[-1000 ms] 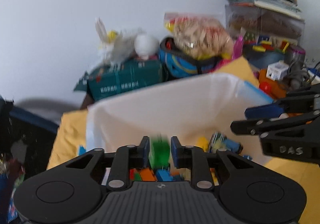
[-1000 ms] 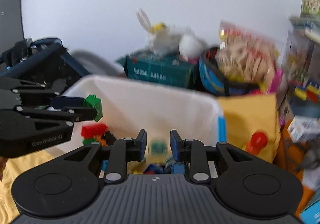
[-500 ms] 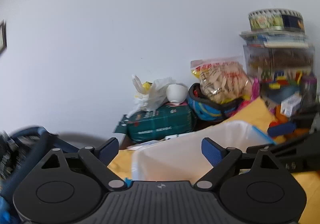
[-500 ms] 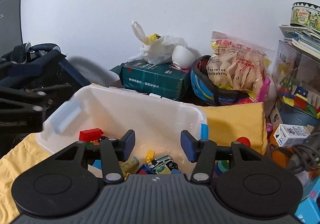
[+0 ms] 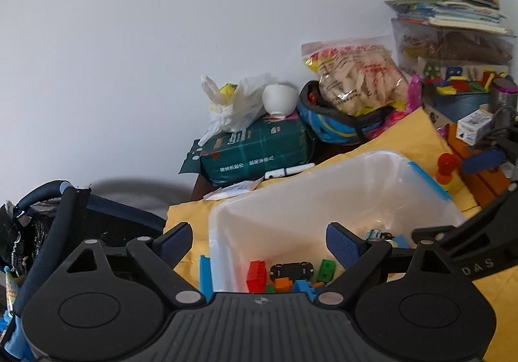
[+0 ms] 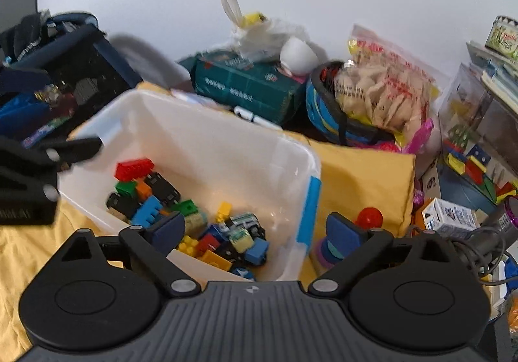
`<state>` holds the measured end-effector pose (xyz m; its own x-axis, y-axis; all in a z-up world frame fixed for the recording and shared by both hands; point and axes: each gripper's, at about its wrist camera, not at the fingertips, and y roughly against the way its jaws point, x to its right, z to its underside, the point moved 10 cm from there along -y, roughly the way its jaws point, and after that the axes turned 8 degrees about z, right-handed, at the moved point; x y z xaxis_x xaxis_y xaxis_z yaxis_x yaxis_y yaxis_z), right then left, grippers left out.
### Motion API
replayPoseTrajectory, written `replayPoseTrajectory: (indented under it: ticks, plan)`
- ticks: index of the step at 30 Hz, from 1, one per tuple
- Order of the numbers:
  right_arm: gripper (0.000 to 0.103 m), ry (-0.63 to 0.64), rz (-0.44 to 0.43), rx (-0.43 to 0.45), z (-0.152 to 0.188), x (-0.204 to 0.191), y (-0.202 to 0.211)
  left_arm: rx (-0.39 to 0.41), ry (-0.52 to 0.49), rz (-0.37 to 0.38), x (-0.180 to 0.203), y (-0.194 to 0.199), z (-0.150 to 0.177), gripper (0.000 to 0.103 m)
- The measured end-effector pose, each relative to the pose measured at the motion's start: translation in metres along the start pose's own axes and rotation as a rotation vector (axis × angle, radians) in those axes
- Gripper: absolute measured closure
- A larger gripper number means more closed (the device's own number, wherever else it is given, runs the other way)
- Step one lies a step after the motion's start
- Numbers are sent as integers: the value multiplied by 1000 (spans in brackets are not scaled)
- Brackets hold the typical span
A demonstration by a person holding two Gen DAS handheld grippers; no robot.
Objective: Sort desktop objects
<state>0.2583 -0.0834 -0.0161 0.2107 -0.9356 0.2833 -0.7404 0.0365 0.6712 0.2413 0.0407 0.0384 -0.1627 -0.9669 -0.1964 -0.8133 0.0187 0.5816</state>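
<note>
Fingers (image 5: 176, 240) of my left gripper (image 5: 260, 243) and right gripper (image 6: 255, 231) have just spread wide, empty; the green brick (image 5: 326, 269), probably mine, lies in the clear bin (image 6: 246, 148).

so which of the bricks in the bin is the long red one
The long red brick at the pile's far left edge, lying flat; the bricks beside it are green, orange and blue.

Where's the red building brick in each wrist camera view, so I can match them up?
Left wrist: red brick low centre, in the clear bin, just above the gripper body.
Right wrist: red brick left of centre, atop the toy pile.
Shared landmark: green box behind the bin.
</note>
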Motion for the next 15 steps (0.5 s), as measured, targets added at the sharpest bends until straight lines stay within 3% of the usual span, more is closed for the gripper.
replayPoseTrajectory:
  ticks: [4,9,15]
  plan:
    - [6,-3,-2,-69,1,3,-13,-46,23,-5,-6,-14,0,11]
    - [4,-21,5,-94,1,2,-17,-93,33,-4,-6,-26,8,11]
    - [3,-36,12,-100,0,3,-19,-63,41,-23,-11,-18,7,11]
